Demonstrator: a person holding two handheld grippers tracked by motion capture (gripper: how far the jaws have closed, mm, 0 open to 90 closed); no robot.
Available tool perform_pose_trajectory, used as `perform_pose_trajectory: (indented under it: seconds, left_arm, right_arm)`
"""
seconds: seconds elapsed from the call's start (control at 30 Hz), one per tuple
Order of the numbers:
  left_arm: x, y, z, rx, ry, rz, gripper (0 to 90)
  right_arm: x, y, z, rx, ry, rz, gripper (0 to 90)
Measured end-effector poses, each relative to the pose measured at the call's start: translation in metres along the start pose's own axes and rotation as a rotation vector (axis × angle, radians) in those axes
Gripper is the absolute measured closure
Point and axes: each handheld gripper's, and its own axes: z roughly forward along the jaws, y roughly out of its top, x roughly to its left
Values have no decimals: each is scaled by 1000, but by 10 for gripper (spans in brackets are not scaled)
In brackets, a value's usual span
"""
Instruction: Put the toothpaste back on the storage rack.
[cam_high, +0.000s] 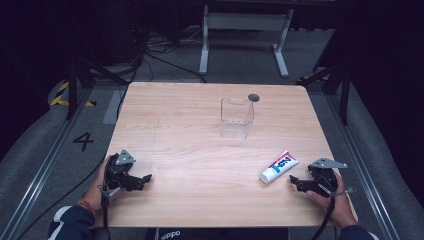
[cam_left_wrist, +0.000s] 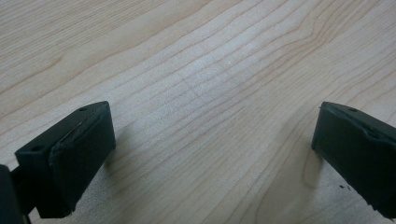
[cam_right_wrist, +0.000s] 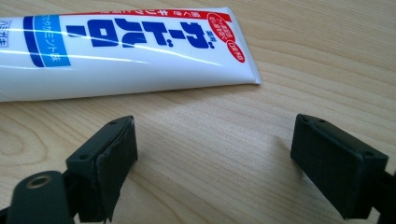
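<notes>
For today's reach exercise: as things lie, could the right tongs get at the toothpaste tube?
Probably yes. The right tongs stand open just short of the toothpaste tube, which lies flat on the table, with bare wood between them.

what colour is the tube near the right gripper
The tube is white with blue lettering and red trim, clearest in the right gripper view.

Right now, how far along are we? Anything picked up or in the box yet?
Done: nothing visible. The toothpaste tube lies flat on the table, and the clear box farther back looks empty. In hand: nothing. The right gripper is open just short of the tube; the left gripper is open over bare wood. Left, if the tube is meant for the box: grasping, carrying and placing it.
</notes>
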Motion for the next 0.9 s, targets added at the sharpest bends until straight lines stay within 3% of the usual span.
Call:
perform_pose_trajectory:
  seconds: [0.13,0.23,0.4,0.57,0.67,0.9]
  left_arm:
    - [1,1,0,0,0,18,0]
    - [0,0,0,1,-8,-1,0]
    - [0,0,0,1,-8,1,1]
    - [0,0,0,1,-6,2,2]
    - [0,0,0,1,-6,-1,2]
    - [0,0,0,1,-6,-1,2]
  right_arm:
    - [0,0,0,5,4,-5,149]
    - [0,1,0,11,3,-8,165]
    - [2,4,-2,2,10,-15,363]
    - [9,10,1,13,35,-30,418]
    - [15,15,3,20,50,-54,513]
    - [16,24,4,7,47,-63,628]
